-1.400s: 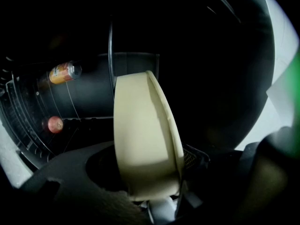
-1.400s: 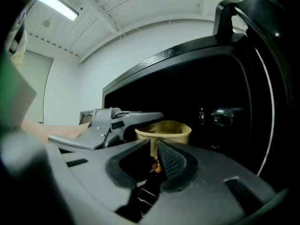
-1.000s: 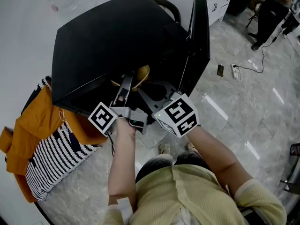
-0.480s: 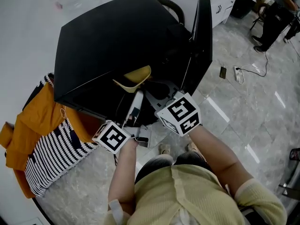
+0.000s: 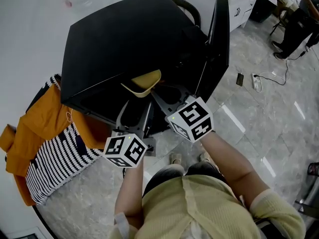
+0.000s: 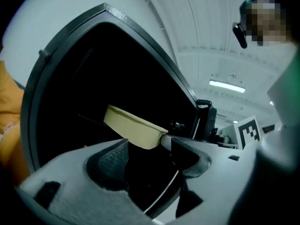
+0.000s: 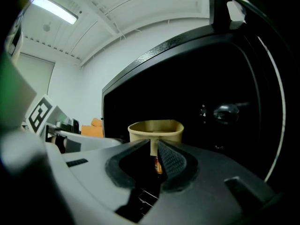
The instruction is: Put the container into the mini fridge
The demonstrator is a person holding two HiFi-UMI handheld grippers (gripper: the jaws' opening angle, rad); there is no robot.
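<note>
A pale yellow container [image 5: 142, 81] hangs tilted at the mouth of the black mini fridge [image 5: 134, 39], whose door [image 5: 218, 49] stands open to the right. My right gripper [image 5: 155, 94] is shut on the container's near rim; in the right gripper view the jaws [image 7: 154, 148] pinch that rim with the container [image 7: 155, 128] just beyond and the dark fridge interior [image 7: 197, 93] behind. My left gripper [image 5: 133, 114] is drawn back below the opening, open and holding nothing. In the left gripper view the container [image 6: 133, 125] shows past the left gripper [image 6: 147, 150].
An orange and striped cloth [image 5: 45, 143] is heaped left of the fridge. A dark chair [image 5: 188, 10] stands behind it. A phone [image 5: 239, 78] and a power strip [image 5: 257, 81] lie on the tiled floor at right. A person [image 5: 294, 29] stands far right.
My left gripper has pulled back out of the fridge opening toward me. The right gripper has stayed shut on the container at the fridge mouth.
</note>
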